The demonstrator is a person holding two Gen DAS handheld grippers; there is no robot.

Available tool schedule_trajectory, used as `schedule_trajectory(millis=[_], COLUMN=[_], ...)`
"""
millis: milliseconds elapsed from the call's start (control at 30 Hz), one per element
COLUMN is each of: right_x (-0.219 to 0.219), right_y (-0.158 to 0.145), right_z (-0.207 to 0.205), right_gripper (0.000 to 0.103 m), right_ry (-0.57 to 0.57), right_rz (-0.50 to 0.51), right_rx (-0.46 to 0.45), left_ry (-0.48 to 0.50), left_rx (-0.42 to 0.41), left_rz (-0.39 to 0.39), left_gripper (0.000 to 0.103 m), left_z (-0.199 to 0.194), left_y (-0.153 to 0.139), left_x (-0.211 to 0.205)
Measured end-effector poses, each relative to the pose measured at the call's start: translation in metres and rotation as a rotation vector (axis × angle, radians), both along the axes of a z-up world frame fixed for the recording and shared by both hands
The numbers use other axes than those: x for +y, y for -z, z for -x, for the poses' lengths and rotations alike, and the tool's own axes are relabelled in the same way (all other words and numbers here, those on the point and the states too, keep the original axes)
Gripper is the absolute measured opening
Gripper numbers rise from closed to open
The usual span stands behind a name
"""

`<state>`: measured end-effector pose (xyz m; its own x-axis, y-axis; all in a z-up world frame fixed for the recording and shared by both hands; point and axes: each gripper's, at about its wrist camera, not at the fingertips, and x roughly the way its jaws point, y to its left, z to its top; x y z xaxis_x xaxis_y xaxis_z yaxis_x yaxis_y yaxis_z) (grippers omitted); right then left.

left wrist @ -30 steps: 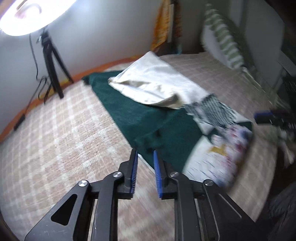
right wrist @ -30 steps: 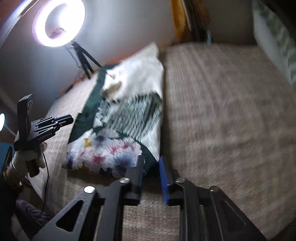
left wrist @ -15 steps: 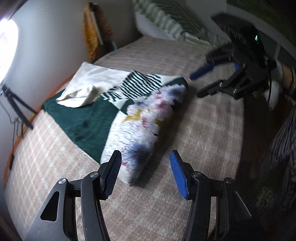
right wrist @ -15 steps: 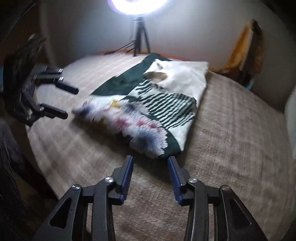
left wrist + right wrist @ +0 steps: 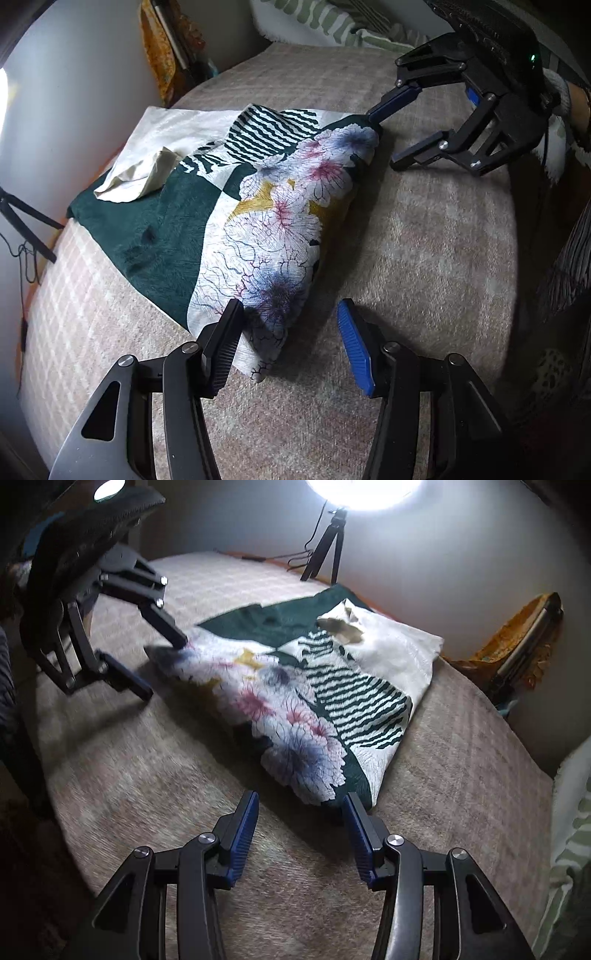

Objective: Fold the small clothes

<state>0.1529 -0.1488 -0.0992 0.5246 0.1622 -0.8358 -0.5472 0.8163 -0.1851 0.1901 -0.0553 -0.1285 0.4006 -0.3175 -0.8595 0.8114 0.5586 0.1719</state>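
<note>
I work over a bed [image 5: 424, 236] with a checked beige cover. From the left: a ring light's tripod [image 5: 325, 546] by the pale wall, then the floral garment [image 5: 284, 221], folded over a dark green cloth [image 5: 155, 229] and a cream cloth [image 5: 166, 136] mid-bed. Bare cover lies all along its near edge and to the right. My left tool [image 5: 288, 332] and right tool [image 5: 301, 823] stand at its two near corners; both have just been opening, their pads pressing nothing.
</note>
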Motion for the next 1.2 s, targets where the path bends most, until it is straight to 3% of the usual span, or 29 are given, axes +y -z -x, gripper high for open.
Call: schedule_trajectory(millis=[133, 200, 233, 300, 400, 467, 567, 800, 1200], right_x=[0.001, 0.003, 0.004, 0.006, 0.011, 0.012, 0.012, 0.016, 0.012], right_y=[0.005, 0.006, 0.005, 0.006, 0.008, 0.005, -0.007, -0.053, -0.071], right_z=[0.001, 0.000, -0.001, -0.003, -0.007, -0.011, -0.018, -0.044, -0.127], right_gripper=[0.047, 0.047, 0.043, 0.035, 0.019, 0.005, 0.001, 0.000, 0.000], right_ry=[-0.023, -0.032, -0.033, -0.038, -0.028, -0.012, 0.014, 0.071, 0.050], right_rz=[0.020, 0.034, 0.037, 0.045, 0.086, 0.095, 0.097, 0.094, 0.126], right_rx=[-0.032, -0.037, -0.035, -0.031, -0.028, -0.027, -0.073, -0.194, -0.171], left_ry=[0.000, 0.002, -0.001, -0.004, 0.007, 0.010, -0.017, -0.060, -0.110], left_rx=[0.015, 0.020, 0.019, 0.010, 0.004, -0.038, -0.070, -0.137, -0.177], left_rz=[0.018, 0.023, 0.022, 0.010, 0.020, 0.031, 0.077, 0.133, 0.173], left_gripper=[0.045, 0.035, 0.030, 0.012, 0.005, 0.004, 0.003, 0.002, 0.002], left_z=[-0.004, -0.006, -0.007, -0.011, -0.015, -0.015, -0.024, -0.051, -0.128], left_y=[0.000, 0.000, 0.000, 0.000, -0.004, -0.011, -0.027, -0.062, -0.091], left_x=[0.002, 0.002, 0.002, 0.002, 0.002, 0.004, 0.010, 0.022, 0.032])
